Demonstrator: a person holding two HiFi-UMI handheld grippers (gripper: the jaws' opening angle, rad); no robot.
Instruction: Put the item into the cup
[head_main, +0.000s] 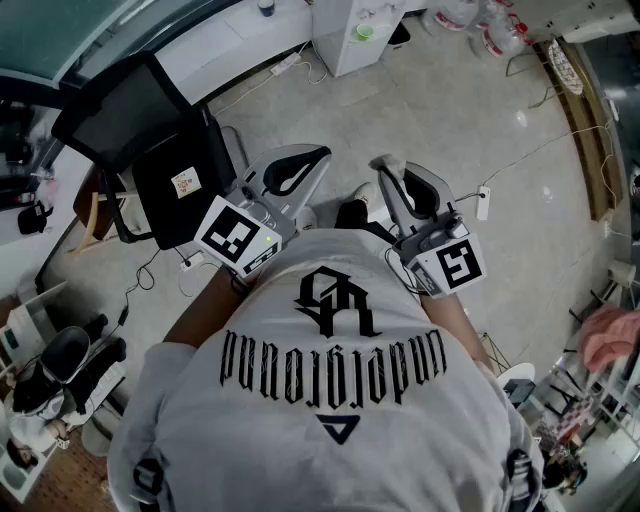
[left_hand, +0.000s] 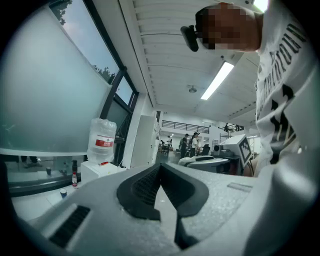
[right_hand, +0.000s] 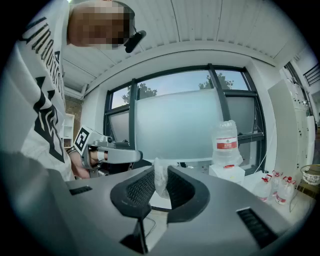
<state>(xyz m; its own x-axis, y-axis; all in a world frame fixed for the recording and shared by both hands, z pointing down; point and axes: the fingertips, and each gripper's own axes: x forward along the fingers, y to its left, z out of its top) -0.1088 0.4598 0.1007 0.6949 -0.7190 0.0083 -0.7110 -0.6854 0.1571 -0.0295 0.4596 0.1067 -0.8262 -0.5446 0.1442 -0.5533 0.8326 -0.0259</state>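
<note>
Obs. 1: We see both grippers held level in front of the person's white printed T-shirt (head_main: 320, 400), above a pale floor (head_main: 480, 110).

Obs. 2: Left gripper (left_hand: 160, 167): jaws pressed together tip to tip, with only a narrow slit further back. Nothing sits between them.

Obs. 3: Right gripper (right_hand: 160, 172): jaws pinching the item (right_hand: 161, 181), a thin, crumpled, translucent white piece. It stands upright between the ribbed pads, its top poking just above the jaw tips. What material it is we cannot tell.

Obs. 4: The 2 grippers lie side by side, near each other but apart. Each one's marker cube shows in the other's view.

Obs. 5: Surroundings: a water jug (right_hand: 226, 142) stands inverted on a white dispenser (right_hand: 227, 172) by the windows. A black chair (head_main: 150, 130) stands to the person's left.
</note>
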